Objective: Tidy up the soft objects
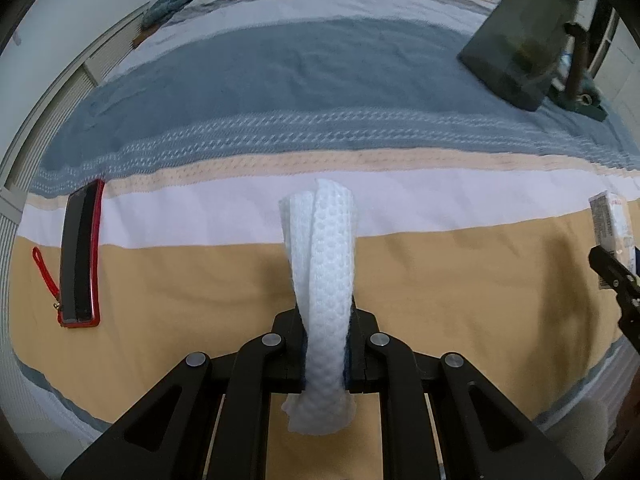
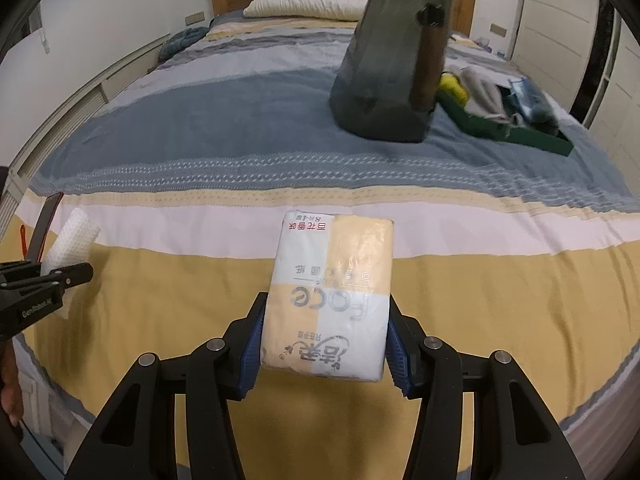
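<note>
My left gripper (image 1: 326, 344) is shut on a white textured cloth (image 1: 326, 264), held above the bed's yellow stripe; the cloth also shows in the right wrist view (image 2: 74, 242). My right gripper (image 2: 322, 344) is shut on a tissue pack (image 2: 332, 292) with a yellow and white wrapper, held above the bed. The pack's edge shows at the right of the left wrist view (image 1: 612, 236). A dark grey fabric bin (image 2: 388, 60) stands on the blue stripe at the far right. A green tray (image 2: 516, 130) with folded soft items lies behind it.
A phone in a red case (image 1: 80, 256) with a red strap lies on the bed at the left. A pillow (image 2: 308, 2) sits by the wooden headboard. A teal cloth (image 1: 172, 6) lies at the far left edge of the bed.
</note>
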A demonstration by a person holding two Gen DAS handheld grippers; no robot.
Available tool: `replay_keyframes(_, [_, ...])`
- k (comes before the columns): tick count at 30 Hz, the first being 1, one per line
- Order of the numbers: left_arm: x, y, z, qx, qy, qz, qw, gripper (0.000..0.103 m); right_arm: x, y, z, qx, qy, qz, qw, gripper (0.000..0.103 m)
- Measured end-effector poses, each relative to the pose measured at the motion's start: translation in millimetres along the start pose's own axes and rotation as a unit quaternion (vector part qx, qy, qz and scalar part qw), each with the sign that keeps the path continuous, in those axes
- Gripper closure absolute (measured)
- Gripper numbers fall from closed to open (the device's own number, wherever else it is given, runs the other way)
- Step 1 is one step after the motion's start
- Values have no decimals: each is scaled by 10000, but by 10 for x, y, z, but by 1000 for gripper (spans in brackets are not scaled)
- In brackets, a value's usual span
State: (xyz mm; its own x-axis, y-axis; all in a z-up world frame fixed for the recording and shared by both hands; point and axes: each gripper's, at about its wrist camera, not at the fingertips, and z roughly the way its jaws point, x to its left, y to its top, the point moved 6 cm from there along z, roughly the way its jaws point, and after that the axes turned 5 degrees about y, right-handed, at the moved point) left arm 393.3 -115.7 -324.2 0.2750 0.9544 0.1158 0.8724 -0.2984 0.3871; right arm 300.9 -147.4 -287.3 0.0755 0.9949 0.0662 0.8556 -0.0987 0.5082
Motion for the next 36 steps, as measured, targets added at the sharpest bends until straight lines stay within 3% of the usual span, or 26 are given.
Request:
replay_keyframes(14, [-954, 220, -761, -675, -768, 435, 9938, 93, -656, 23, -778, -648, -334, 308, 9969, 52])
replay_keyframes(36, [-2070, 587, -1462, -1291, -1390, 838, 9783, 93, -1372, 272, -1553, -1380, -1078, 455, 9835, 52])
